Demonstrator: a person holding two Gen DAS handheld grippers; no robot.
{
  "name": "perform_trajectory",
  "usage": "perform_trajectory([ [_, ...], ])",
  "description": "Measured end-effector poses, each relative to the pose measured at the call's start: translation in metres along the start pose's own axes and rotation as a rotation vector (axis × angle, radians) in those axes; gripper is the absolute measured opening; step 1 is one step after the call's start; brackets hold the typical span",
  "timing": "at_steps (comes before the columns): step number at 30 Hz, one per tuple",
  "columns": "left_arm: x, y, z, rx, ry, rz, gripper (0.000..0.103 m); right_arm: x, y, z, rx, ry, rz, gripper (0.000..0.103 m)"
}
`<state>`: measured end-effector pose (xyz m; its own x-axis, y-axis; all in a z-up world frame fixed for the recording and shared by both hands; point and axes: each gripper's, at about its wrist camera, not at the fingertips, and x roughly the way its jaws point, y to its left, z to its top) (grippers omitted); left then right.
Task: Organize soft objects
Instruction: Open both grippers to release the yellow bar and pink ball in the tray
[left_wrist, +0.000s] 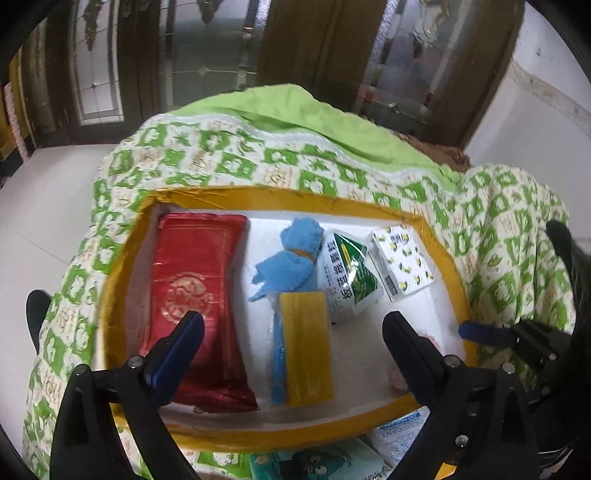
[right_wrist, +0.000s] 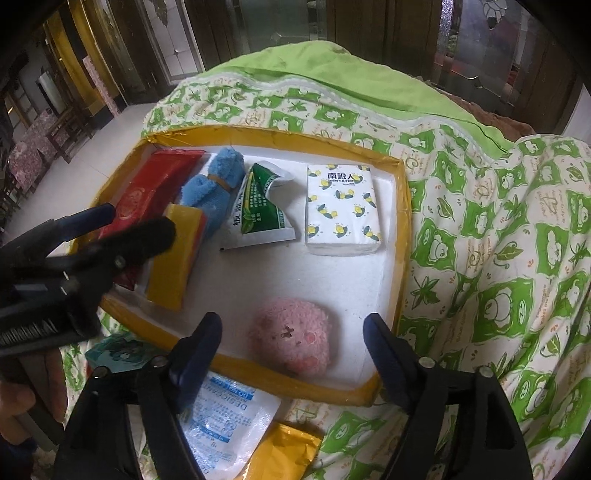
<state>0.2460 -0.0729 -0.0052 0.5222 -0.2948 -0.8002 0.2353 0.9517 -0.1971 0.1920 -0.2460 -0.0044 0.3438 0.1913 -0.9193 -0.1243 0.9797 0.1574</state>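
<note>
A white tray with a yellow rim lies on a green-patterned quilt. In it lie a red packet, a blue cloth roll, a yellow sponge, a green-white sachet, a tissue pack and a pink plush ball. My left gripper is open and empty above the sponge. My right gripper is open around the plush ball, above it.
In front of the tray lie a desiccant sachet, a teal cartoon pack and a gold packet. The quilt covers the surface. Tiled floor and wooden doors lie beyond.
</note>
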Motion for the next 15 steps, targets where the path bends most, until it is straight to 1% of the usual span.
perform_trajectory([
  [4, -0.015, 0.007, -0.002, -0.028, -0.019, -0.003, 0.097, -0.009, 0.002, -0.006, 0.002, -0.028, -0.004, 0.089],
  [6, -0.022, 0.009, -0.005, -0.031, -0.025, -0.006, 0.099, -0.015, 0.004, -0.009, -0.001, -0.046, -0.004, 0.092],
  [8, -0.031, 0.011, -0.009, -0.031, -0.037, -0.005, 0.103, -0.019, 0.005, -0.011, -0.001, -0.059, 0.001, 0.094],
  [10, -0.042, 0.014, -0.015, -0.032, -0.060, -0.004, 0.103, -0.024, 0.007, -0.014, 0.003, -0.071, 0.007, 0.096],
  [13, -0.055, 0.019, -0.023, -0.047, -0.078, -0.010, 0.103, -0.033, 0.007, -0.020, 0.027, -0.095, 0.031, 0.102],
  [15, -0.062, 0.023, -0.030, -0.058, -0.085, -0.018, 0.103, -0.037, 0.005, -0.023, 0.052, -0.110, 0.047, 0.102],
])
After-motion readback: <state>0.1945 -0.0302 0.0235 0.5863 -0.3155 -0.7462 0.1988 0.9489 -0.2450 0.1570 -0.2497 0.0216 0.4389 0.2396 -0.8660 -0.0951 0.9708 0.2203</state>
